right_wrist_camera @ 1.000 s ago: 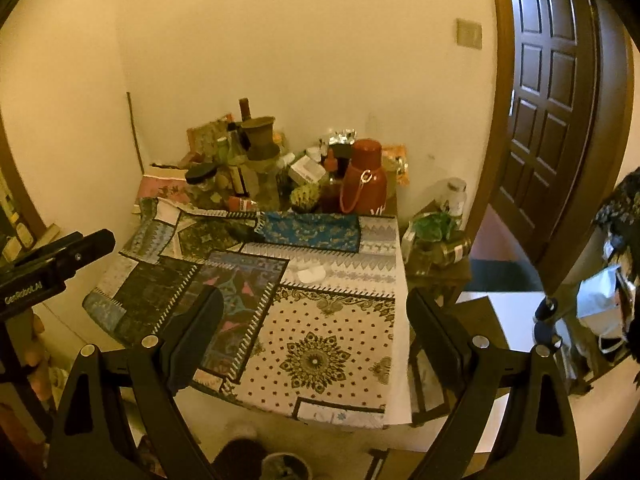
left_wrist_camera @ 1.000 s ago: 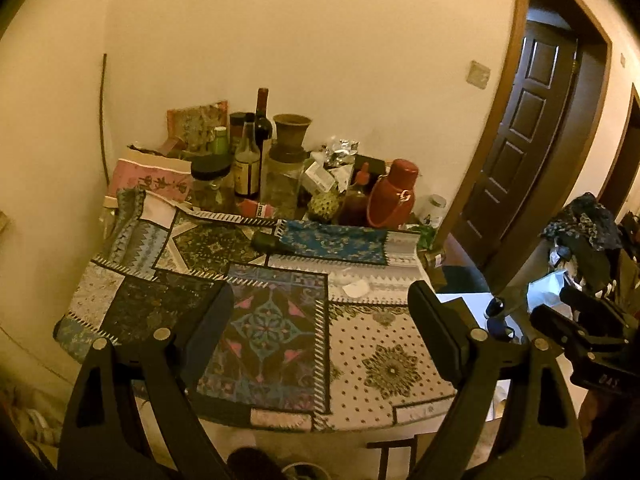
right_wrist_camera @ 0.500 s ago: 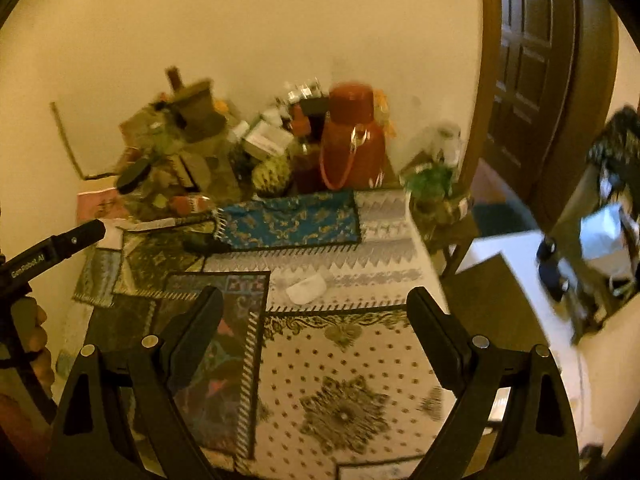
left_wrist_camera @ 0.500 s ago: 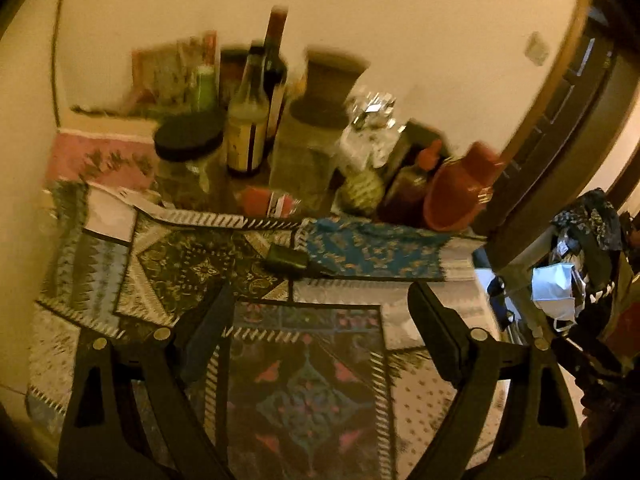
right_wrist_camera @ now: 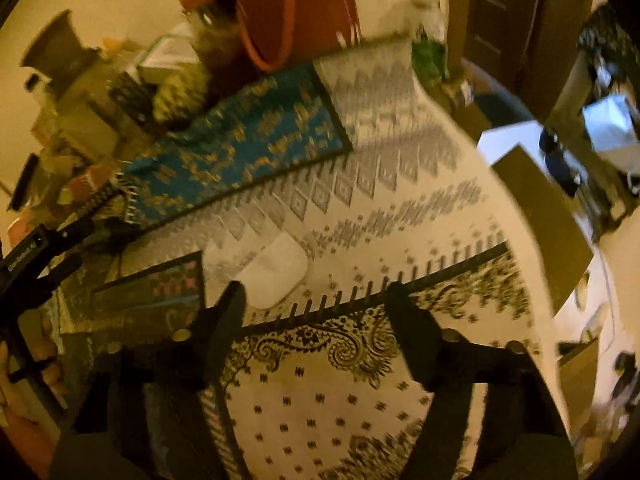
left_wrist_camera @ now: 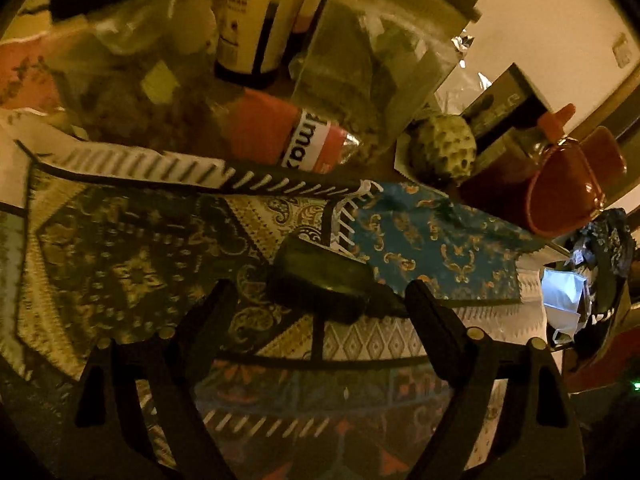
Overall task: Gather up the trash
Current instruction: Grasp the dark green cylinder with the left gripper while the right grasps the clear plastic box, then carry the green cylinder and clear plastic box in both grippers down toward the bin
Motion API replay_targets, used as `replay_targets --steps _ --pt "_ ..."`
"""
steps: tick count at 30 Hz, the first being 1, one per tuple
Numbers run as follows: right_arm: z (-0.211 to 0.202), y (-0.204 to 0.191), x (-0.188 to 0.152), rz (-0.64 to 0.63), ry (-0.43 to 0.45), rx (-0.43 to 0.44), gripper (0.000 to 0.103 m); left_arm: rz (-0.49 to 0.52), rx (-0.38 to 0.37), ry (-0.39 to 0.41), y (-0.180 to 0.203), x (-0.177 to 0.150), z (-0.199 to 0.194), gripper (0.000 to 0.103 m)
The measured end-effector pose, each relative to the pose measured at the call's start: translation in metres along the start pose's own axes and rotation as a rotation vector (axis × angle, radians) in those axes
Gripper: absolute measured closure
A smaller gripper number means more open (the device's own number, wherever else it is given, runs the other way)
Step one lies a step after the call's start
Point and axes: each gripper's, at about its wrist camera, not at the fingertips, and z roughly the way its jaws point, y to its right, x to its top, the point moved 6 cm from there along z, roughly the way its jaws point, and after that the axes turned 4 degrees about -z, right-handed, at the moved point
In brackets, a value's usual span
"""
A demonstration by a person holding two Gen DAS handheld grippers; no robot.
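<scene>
A dark, flattish piece of trash (left_wrist_camera: 316,272) lies on the patterned tablecloth (left_wrist_camera: 120,248). My left gripper (left_wrist_camera: 320,298) hovers just short of it, open, with the piece ahead of the gap between its fingertips. A white crumpled piece (right_wrist_camera: 276,268) lies on the pale part of the cloth. My right gripper (right_wrist_camera: 316,294) is right over it with its jaws closing. The white piece sits beside the left fingertip (right_wrist_camera: 232,300), and nothing is pressed between the pads. The left gripper (right_wrist_camera: 36,248) also shows at the right wrist view's left edge, held by a hand (right_wrist_camera: 24,360).
Crowded along the table's back by the wall are a red thermos jug (left_wrist_camera: 560,188), a knobbly green fruit (left_wrist_camera: 444,152), an orange packet (left_wrist_camera: 280,136), a clear jar (left_wrist_camera: 372,60) and bottles (left_wrist_camera: 252,20). A dark door (right_wrist_camera: 500,20) stands right of the table.
Both grippers have come down close over the table, the left toward the dark piece, the right toward the white one. The right jaws have narrowed.
</scene>
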Motion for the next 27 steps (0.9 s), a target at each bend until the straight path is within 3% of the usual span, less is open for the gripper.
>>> replay_targets --steps 2,4,10,16,22,23,24,27 --pt "0.008 -0.002 -0.001 -0.002 -0.011 -0.002 0.06 0.004 -0.003 -0.005 0.001 -0.001 0.006 0.017" --pt "0.008 -0.006 0.0 -0.028 0.018 -0.027 0.063 0.01 0.0 -0.006 0.004 -0.003 0.011 0.017" --pt "0.013 -0.019 0.0 -0.121 0.069 -0.097 0.089 0.025 0.013 -0.001 0.01 -0.006 0.026 0.018" --pt "0.013 -0.018 0.003 -0.102 0.083 -0.075 0.1 0.067 0.03 0.037 0.018 -0.009 0.032 0.025" --pt "0.001 -0.014 0.003 -0.089 0.077 -0.025 0.1 0.101 0.043 0.055 0.024 -0.022 0.02 0.025" --pt "-0.003 -0.014 0.002 -0.092 0.083 -0.022 0.1 0.108 0.041 0.061 0.026 -0.026 0.014 0.027" --pt "-0.01 -0.012 0.001 -0.095 0.089 -0.019 0.1 0.117 0.032 0.056 0.03 -0.029 0.01 0.039" --pt "-0.025 -0.009 -0.005 -0.1 0.109 -0.011 0.1 0.128 0.028 0.067 0.038 -0.038 -0.008 0.039"
